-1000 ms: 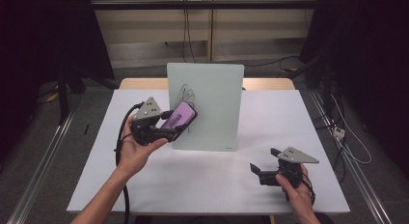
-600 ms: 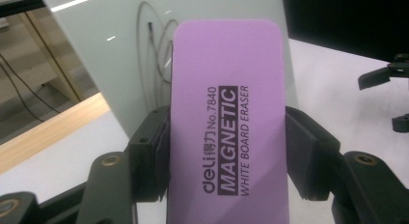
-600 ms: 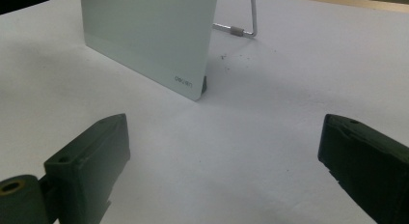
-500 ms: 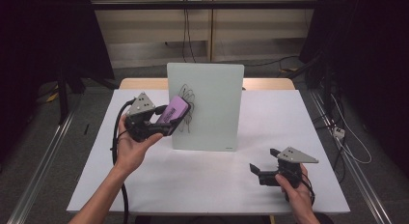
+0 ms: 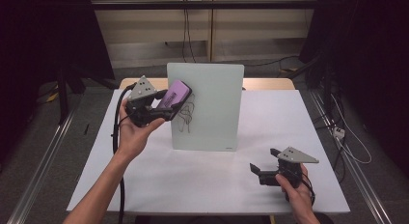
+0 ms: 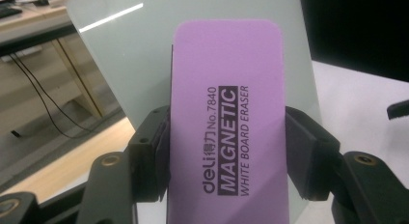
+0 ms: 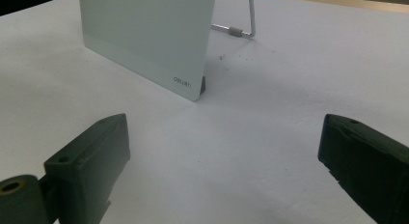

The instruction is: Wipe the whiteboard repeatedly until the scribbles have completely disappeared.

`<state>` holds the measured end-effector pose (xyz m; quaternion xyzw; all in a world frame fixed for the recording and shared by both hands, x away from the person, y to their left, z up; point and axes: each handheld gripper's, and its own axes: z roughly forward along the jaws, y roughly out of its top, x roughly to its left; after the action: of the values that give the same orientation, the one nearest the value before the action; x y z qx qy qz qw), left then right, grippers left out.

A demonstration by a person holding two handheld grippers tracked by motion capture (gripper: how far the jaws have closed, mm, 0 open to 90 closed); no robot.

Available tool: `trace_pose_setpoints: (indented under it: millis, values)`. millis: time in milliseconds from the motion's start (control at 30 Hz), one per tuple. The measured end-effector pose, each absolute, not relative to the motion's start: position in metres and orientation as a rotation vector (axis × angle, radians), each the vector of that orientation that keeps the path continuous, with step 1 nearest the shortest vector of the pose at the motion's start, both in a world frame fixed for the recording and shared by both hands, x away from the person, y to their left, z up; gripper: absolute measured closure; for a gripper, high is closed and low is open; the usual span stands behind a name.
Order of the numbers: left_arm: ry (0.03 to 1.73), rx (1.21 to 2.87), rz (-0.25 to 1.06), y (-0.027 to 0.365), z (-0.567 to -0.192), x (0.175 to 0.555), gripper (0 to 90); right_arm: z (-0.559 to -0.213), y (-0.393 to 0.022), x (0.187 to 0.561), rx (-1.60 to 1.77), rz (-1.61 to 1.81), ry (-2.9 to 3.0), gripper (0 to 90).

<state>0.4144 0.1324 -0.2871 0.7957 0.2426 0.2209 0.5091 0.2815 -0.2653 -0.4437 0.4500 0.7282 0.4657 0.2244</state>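
Note:
A purple magnetic whiteboard eraser [image 5: 174, 93] [image 6: 231, 132] is clamped between the jaws of my left gripper [image 5: 161, 108], which is shut on its two long sides. The eraser is held up against the upper left part of a small upright glass whiteboard [image 5: 212, 108] [image 6: 140, 55] [image 7: 144, 35]. Black scribbled marks [image 5: 185, 119] show on the board just below the eraser. My right gripper [image 5: 255, 172] [image 7: 222, 156] rests low on the table at the front right, open, with nothing between its jaws.
The white table [image 5: 299, 118] carries the board, which leans on a wire stand [image 7: 241, 21] behind it. Cables [image 5: 115, 137] trail from the left gripper. Dark floor and a wooden wall lie beyond the table.
My left gripper has lifted the eraser up the board's left side, from over the scribble to above it. The right gripper has stayed put.

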Motion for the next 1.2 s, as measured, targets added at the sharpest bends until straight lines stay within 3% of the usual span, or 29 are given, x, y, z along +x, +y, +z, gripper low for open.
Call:
trace_pose_setpoints:
  millis: [567,1200]
  values:
    - [0.602,1.896,0.573,0.132,-0.273,0.435,40.8,-0.444,-0.266,0.282,1.239,1.281,2.005,3.9]
    - [0.569,1.988,0.638,0.116,-0.278,0.444,41.0,-0.443,-0.265,0.281,1.232,1.292,2.011,3.9]
